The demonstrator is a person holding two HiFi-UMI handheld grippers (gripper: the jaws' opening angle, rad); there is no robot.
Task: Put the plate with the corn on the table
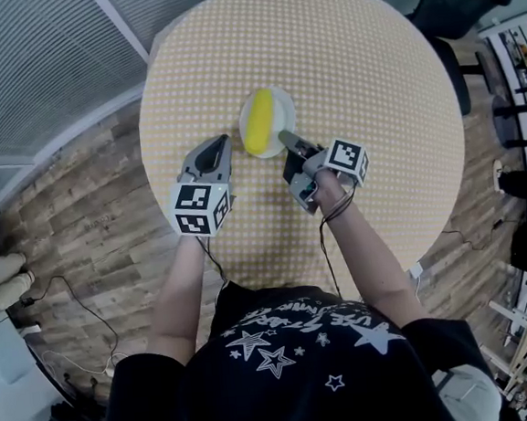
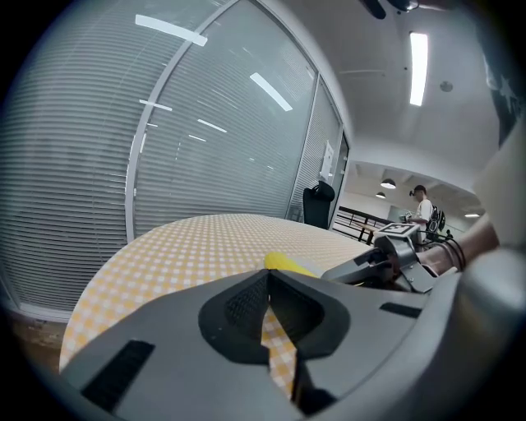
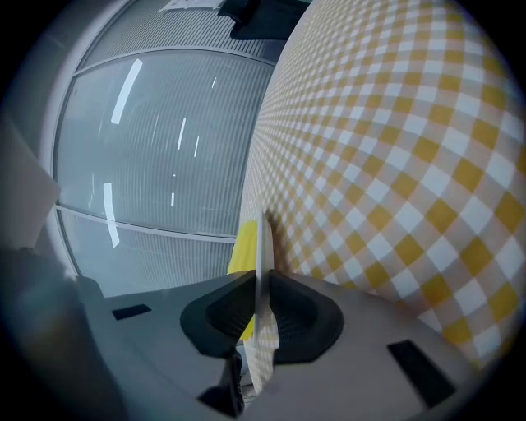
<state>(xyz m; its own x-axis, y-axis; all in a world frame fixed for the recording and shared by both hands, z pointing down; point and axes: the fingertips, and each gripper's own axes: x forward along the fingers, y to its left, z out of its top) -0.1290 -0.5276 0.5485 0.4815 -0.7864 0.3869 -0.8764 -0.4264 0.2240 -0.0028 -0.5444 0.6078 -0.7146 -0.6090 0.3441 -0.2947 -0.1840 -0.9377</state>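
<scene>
The plate (image 1: 280,109) with the corn (image 1: 259,123) looks set on the table (image 1: 371,76), its rim pinched in the right gripper (image 1: 287,140), so only letting go remains; the left gripper (image 1: 217,148) hovers closed, empty.

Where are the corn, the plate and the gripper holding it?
corn (image 1: 259,123), head view, middle of the cob.
plate (image 1: 285,111), head view, bare rim right of the corn.
right gripper (image 3: 261,279), right gripper view, jaw tips clamped on the plate's edge.

Printed in white across the black shirt (image 1: 293,340): stars and curved lettering, upside down, not legible. On the left marker cube (image 1: 199,209) and right marker cube (image 1: 347,158), only black-and-white square patterns. Paper notice (image 2: 329,159) on the glass wall too small to read.
</scene>
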